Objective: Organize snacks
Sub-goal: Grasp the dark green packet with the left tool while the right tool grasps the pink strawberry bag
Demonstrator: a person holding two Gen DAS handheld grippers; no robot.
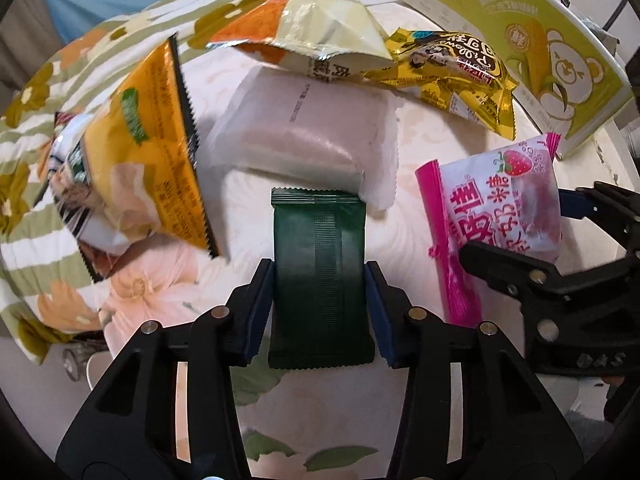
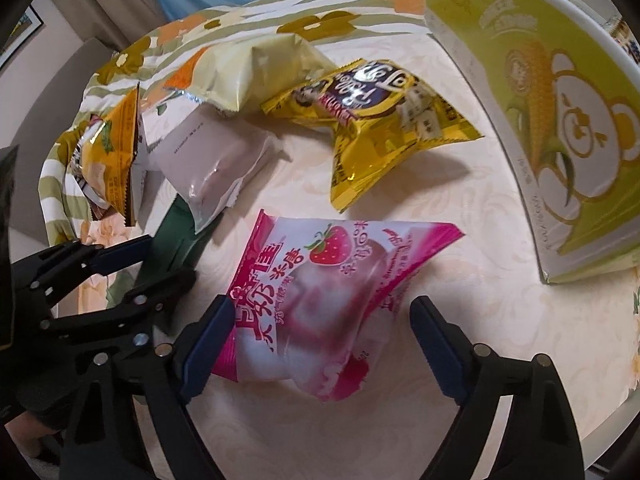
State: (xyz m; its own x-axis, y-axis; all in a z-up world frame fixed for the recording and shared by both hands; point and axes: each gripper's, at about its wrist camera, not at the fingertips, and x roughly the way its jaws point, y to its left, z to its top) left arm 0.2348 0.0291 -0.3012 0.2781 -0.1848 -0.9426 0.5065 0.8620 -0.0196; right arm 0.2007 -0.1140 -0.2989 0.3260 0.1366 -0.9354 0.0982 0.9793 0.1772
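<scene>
My left gripper [image 1: 319,280] is shut on a dark green flat packet [image 1: 320,248], its pads pressed against both long edges; the packet also shows in the right wrist view [image 2: 178,226]. My right gripper [image 2: 320,322] is open, its fingers either side of a pink strawberry snack bag [image 2: 320,304] with a gap at the right finger. The same bag shows in the left wrist view [image 1: 508,208]. A pale translucent packet [image 1: 304,128] lies just beyond the green packet. A yellow bag [image 1: 452,68], a cream and orange bag [image 1: 320,28] and an orange bag [image 1: 152,152] lie around.
A green and white corn-print box [image 2: 560,120] stands at the right, also in the left wrist view [image 1: 560,52]. The snacks lie on a floral tablecloth [image 2: 460,208]. The table edge drops off at the left, with a blue curtain behind.
</scene>
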